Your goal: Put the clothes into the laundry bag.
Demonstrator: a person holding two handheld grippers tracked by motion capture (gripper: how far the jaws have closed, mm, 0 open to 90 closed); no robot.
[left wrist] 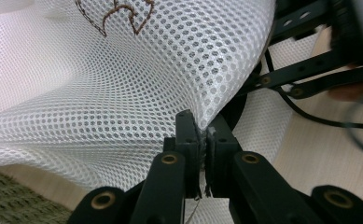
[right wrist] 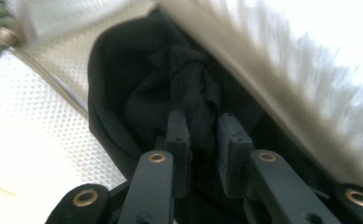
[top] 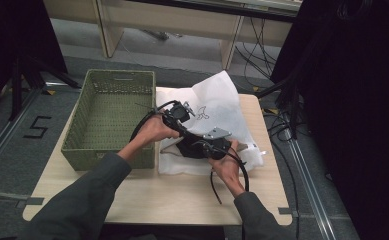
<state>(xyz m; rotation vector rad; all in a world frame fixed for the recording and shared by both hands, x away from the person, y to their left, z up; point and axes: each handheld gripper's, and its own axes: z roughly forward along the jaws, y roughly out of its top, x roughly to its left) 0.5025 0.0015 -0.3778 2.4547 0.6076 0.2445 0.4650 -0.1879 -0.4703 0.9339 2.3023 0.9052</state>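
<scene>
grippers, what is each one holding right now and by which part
The left gripper pinches the white mesh laundry bag by an edge fold of its netting. The right gripper is clamped on a bunched fold of the black cloth garment at the bag's mouth.

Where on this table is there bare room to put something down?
The near strip of table in front of the basket and white mesh bag is bare. The basket's inside looks free. The middle, around both grippers, is crowded.

The high view is dim and soft, its corners falling to black. The left gripper view is sharp on the white mesh bag (left wrist: 123, 79). The right gripper view is smeared by blur and glare at upper right.
</scene>
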